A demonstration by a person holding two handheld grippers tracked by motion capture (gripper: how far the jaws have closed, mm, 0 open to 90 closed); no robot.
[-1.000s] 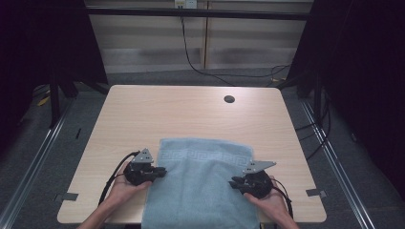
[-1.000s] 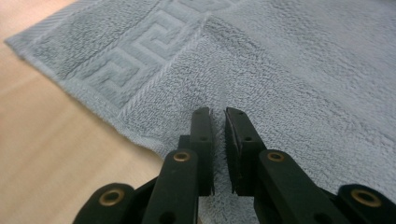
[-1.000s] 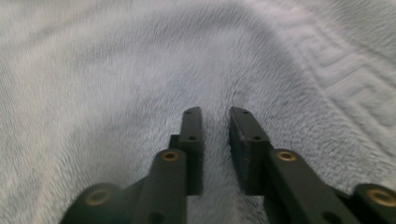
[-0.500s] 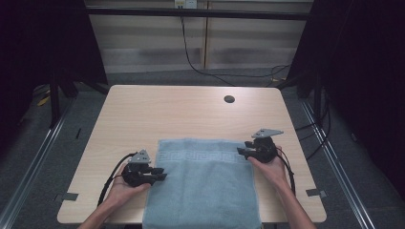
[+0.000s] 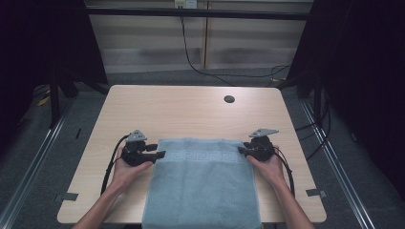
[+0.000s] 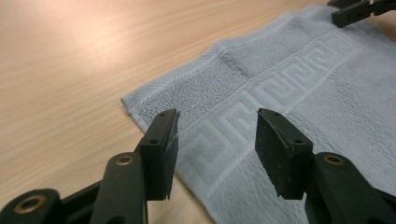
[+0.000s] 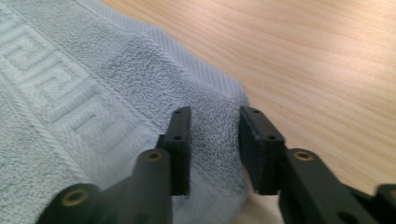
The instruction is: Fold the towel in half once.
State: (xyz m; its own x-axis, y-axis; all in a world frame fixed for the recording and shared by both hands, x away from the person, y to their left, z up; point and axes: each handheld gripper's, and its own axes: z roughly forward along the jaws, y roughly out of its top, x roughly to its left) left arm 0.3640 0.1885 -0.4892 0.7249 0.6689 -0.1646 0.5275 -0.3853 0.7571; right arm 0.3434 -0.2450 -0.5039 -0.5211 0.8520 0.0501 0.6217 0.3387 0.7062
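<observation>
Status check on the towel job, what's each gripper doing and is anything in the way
Left gripper open, poised at the towel's far-left corner. Right gripper open, jaws straddling a raised bit of the far-right corner. Towel flat, hanging over the table's near edge. Nothing in the way.

A wooden table (image 5: 191,114) (pale) carries a blue towel (image 5: 203,183).

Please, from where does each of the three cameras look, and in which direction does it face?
High view: above the person's side, facing forward and down on the table; forearms, hands, left gripper and right gripper show.
Left gripper view: on the left gripper, facing the towel corner; open jaws show.
Right gripper view: on the right gripper, facing the other far towel corner; jaws astride its edge.
Shared: all show the towel; the left gripper view also catches the right gripper's tips.
</observation>
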